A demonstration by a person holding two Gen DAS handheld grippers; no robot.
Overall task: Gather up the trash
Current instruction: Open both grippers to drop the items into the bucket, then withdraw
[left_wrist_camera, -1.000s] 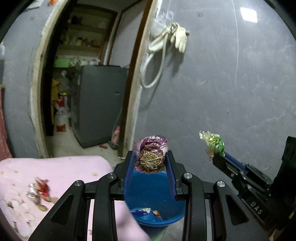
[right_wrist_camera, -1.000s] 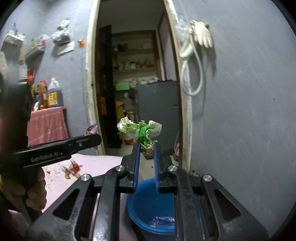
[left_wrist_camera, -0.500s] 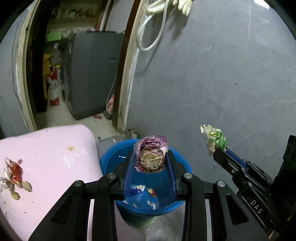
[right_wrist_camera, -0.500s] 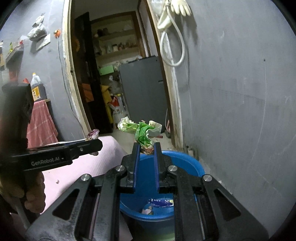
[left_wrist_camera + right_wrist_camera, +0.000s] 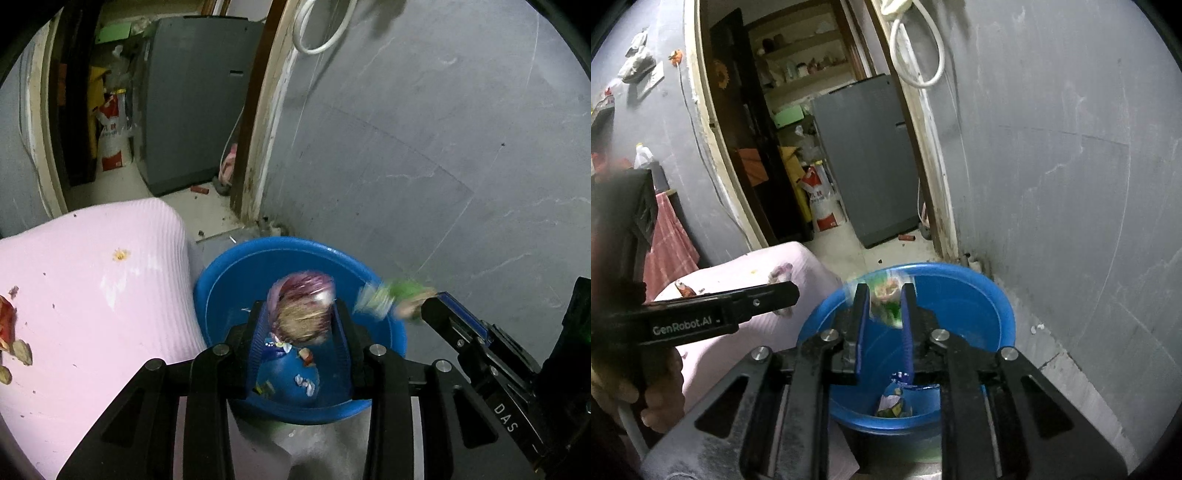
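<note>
From the left wrist view, the left tool (image 5: 297, 321) is seen angled downward with a purple wrapper of dry scraps (image 5: 301, 308) between its blue pads; the bundle is blurred, so whether the pads press on it or have let go cannot be told. Directly beneath and beyond the tool lies the blue basin (image 5: 221, 280), with a few wrappers (image 5: 304, 382) already on its floor, so the bundle hangs over the open mouth rather than over the rim. To the left, the pink bed (image 5: 96, 280) is seen touching or just beside the basin, with more litter (image 5: 9, 343) near its left edge. At right, the right tool (image 5: 421, 308) is seen at the basin's right rim, with a blurred green wrapper (image 5: 388, 297) at its tip. From the right wrist view, the right tool (image 5: 884, 301) is seen with its jaws having just been opening, at a narrow gap, and the green wrapper (image 5: 888, 301) smeared between them, apparently coming loose over the basin (image 5: 979, 288). The left tool (image 5: 775, 295) enters from the left, over the bed edge (image 5: 798, 258). Both loads are judged to be over the basin's mouth, so a drop straight down is what the release turns on.
</note>
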